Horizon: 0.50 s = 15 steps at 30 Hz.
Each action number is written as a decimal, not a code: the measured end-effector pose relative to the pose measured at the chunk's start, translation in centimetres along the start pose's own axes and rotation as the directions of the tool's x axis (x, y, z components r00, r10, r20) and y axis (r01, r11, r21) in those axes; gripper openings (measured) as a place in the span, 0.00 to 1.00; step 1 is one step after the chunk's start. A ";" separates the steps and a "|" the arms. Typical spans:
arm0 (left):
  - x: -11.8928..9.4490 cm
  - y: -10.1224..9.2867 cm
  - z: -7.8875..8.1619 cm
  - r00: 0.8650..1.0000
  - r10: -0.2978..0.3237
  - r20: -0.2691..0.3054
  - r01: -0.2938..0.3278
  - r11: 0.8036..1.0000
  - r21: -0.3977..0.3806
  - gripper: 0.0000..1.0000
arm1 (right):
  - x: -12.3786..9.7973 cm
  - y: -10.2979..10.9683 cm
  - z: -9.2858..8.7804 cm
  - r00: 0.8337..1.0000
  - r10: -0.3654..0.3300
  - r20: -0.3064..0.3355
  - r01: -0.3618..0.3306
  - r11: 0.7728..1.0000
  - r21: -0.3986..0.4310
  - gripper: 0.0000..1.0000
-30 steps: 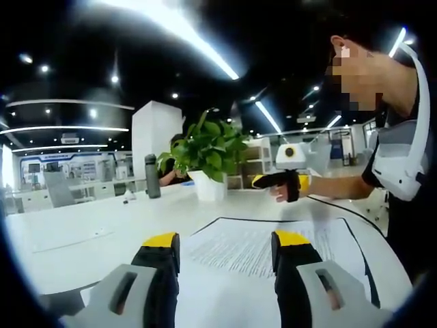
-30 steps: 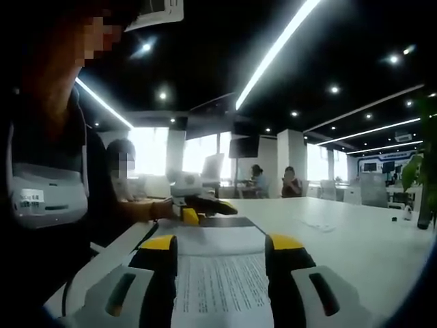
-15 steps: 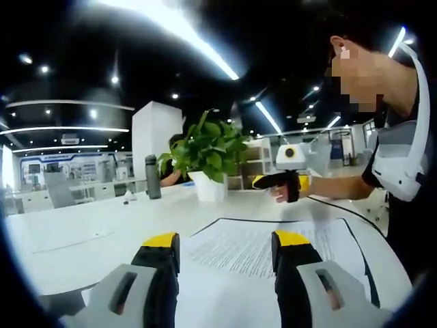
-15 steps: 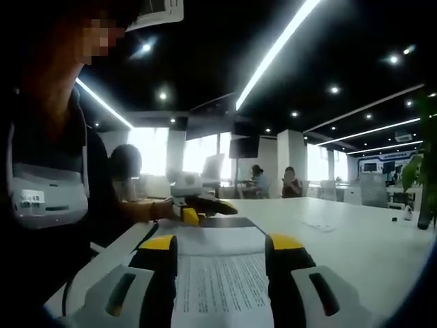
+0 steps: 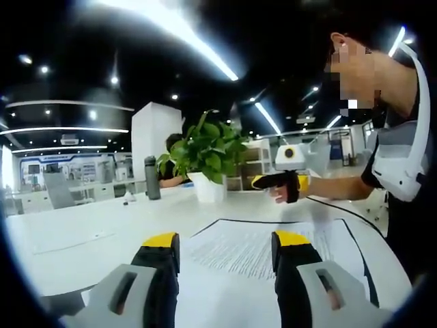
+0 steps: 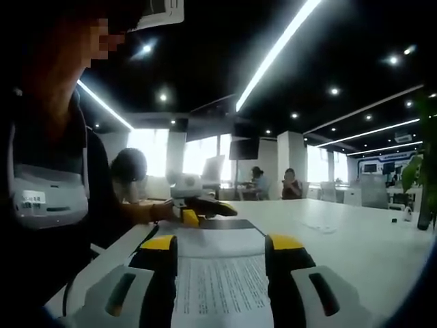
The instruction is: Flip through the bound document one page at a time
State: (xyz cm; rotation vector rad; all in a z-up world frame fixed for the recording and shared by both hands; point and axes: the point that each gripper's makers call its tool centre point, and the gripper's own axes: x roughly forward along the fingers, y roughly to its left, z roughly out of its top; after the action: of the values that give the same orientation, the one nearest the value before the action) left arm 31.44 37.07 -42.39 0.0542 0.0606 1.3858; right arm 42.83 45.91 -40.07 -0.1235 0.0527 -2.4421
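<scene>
Office ceiling lights streak above a white counter (image 5: 75,229) where the bound document (image 5: 270,246) lies flat near the person's edge, printed page up. Both hand-held grippers hover low over it from opposite ends: the left hand-held gripper (image 5: 224,247) with jaws spread and holding nothing, the right hand-held gripper (image 6: 222,251) likewise parted over the text. Neither has a page yet. The likely slip — jaws this wide could catch several sheets at once, or crease the top page if they drag across it. Toward the far edge, a white pot (image 5: 207,186) holds a leafy green plant (image 5: 208,147); a dark bottle (image 5: 152,176) stands beside it — contents unseen.
</scene>
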 end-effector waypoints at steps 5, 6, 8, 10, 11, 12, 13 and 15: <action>-0.2 -0.1 0.5 1.000 0.001 0.017 -0.001 1.000 0.004 0.55 | 0.0 0.0 0.0 1.000 -0.004 0.002 0.004 1.000 0.000 0.54; -0.2 -0.1 0.6 1.000 0.002 0.019 -0.002 1.000 0.005 0.55 | 0.0 0.0 0.0 1.000 -0.004 0.001 0.004 1.000 -0.002 0.54; -0.3 -0.1 0.8 1.000 0.002 0.024 -0.002 1.000 0.007 0.55 | 0.1 0.1 0.1 1.000 -0.004 0.001 0.004 1.000 -0.005 0.54; -0.4 -0.1 0.9 1.000 0.001 0.027 -0.001 1.000 0.008 0.55 | 0.1 0.2 0.1 1.000 -0.003 0.001 0.003 1.000 -0.008 0.54; -0.4 -0.1 0.9 1.000 0.001 0.029 -0.002 1.000 0.010 0.55 | 0.1 0.2 0.1 1.000 -0.004 0.001 0.004 1.000 -0.009 0.54; -0.4 -0.1 0.9 1.000 0.002 0.029 -0.002 1.000 0.010 0.55 | 0.1 0.2 0.1 1.000 -0.004 0.000 0.004 1.000 -0.009 0.54; -0.5 0.0 1.0 1.000 0.002 0.030 -0.002 1.000 0.009 0.55 | 0.2 0.1 0.1 1.000 -0.005 0.000 0.005 1.000 -0.010 0.54; -0.5 0.0 1.0 0.999 0.002 0.032 -0.003 1.000 0.007 0.55 | 0.2 0.1 0.1 1.000 -0.006 -0.001 0.006 1.000 -0.010 0.54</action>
State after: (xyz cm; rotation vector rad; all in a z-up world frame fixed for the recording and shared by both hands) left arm 31.40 36.58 -41.39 0.0825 0.0393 1.3870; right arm 42.79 45.70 -39.98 -0.1274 0.0646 -2.4477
